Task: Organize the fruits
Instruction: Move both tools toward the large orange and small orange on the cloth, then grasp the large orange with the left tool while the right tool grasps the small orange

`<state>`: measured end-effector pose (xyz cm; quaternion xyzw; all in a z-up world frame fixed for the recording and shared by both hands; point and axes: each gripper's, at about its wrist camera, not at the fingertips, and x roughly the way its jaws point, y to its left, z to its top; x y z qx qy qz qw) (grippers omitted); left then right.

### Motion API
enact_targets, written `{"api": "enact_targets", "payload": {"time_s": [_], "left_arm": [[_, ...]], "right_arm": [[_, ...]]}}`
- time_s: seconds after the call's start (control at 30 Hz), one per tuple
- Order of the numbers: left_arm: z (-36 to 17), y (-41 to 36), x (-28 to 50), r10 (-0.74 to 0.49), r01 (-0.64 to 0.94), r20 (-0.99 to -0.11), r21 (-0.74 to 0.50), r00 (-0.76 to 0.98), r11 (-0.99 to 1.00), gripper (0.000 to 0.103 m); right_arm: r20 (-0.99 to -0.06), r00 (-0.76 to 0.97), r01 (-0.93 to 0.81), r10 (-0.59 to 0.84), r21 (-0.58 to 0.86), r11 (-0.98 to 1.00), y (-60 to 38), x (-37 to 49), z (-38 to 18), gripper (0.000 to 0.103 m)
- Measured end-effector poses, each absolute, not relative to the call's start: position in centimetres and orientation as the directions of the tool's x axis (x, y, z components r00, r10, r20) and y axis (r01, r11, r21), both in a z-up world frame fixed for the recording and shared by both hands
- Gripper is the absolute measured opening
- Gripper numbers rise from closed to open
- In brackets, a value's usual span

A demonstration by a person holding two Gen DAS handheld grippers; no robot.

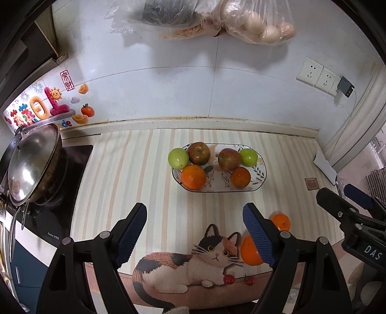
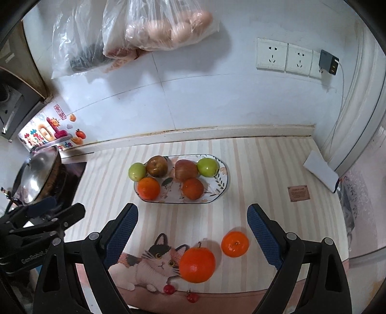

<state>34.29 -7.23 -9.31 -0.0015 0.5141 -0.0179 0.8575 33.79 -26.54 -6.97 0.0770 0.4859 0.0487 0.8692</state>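
Note:
An oval patterned plate (image 1: 261, 169) (image 2: 223, 183) sits mid-counter holding two green apples (image 1: 178, 158) (image 2: 208, 167), two red apples (image 1: 199, 153) (image 2: 185, 170) and two oranges (image 1: 193, 176) (image 2: 192, 188). Two loose oranges lie on the striped cat mat in front of it: a large one (image 2: 197, 265) (image 1: 249, 251) and a smaller one (image 2: 235, 243) (image 1: 281, 221). My left gripper (image 1: 195, 235) is open and empty, above the mat, left of the loose oranges. My right gripper (image 2: 192, 238) is open and empty, with both loose oranges between its fingers' lines, below them.
A wok with a steel lid (image 1: 33, 164) (image 2: 38, 174) stands on the stove at the left. Plastic bags (image 1: 217, 21) (image 2: 149, 29) hang on the wall above. Wall sockets (image 2: 284, 56) and a white box (image 2: 320, 171) are at the right.

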Motion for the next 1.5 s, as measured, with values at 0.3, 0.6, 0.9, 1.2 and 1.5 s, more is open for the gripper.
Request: {"api": "enact_targets", "payload": {"time_s": [0.3,0.6,0.9,1.2,1.5], "left_arm": [[-15.4,-10.9,35.1,-0.079,0.101,-0.952,-0.051,0.296,0.994,0.081],[-25.8,-18.3,35.8,-0.189,0.218,-0.981,-0.194,-0.045,0.956,0.081],[-31.8,-23.5,35.3,-0.097,0.329,-0.983,-0.145,-0.157,0.933,0.078],[-31.1,-19.6,36.0,-0.046,0.248,-0.996,-0.064,-0.076,0.967,0.075],[-31.4,-15.6,37.9,-0.106,0.114,-0.990,-0.116,-0.093,0.987,0.076]], "right_arm": [[-0.903,0.364,0.127,0.230,0.292,0.948,-32.1,34.0,-14.6,0.067],[-0.937,0.265,0.310,0.228,0.306,0.900,-38.1,32.9,-22.1,0.066],[-0.955,0.206,0.368,0.212,0.276,0.888,-40.7,32.2,-25.6,0.066],[-0.954,0.177,0.331,0.242,0.290,0.898,-39.6,33.6,-27.2,0.066],[-0.954,0.110,0.252,0.279,0.299,0.921,-35.8,37.8,-30.9,0.066]]}}
